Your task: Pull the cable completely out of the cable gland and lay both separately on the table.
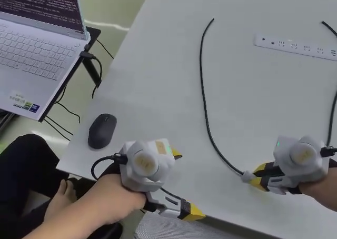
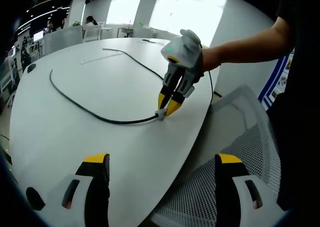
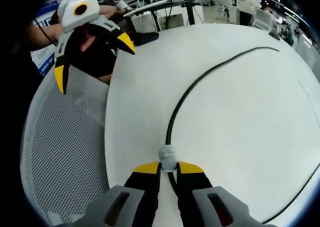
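A black cable (image 1: 202, 86) curves across the white table (image 1: 158, 65) and ends in a small white cable gland (image 1: 246, 177) near the front edge. My right gripper (image 1: 256, 176) is shut on the cable just behind the gland (image 3: 167, 154), which sits in front of the yellow fingertips (image 3: 148, 168). In the left gripper view that gripper (image 2: 167, 104) and the gland (image 2: 160, 114) lie ahead of me. My left gripper (image 1: 184, 183) hovers at the table's front edge, wide open and holding nothing, well apart from the gland.
A white power strip (image 1: 295, 45) lies at the back right, beside a second black cable (image 1: 333, 107). A black mouse (image 1: 102, 130) sits at the table's left edge, with a laptop (image 1: 37, 44) beyond it. A mesh chair (image 2: 240, 152) stands below the front edge.
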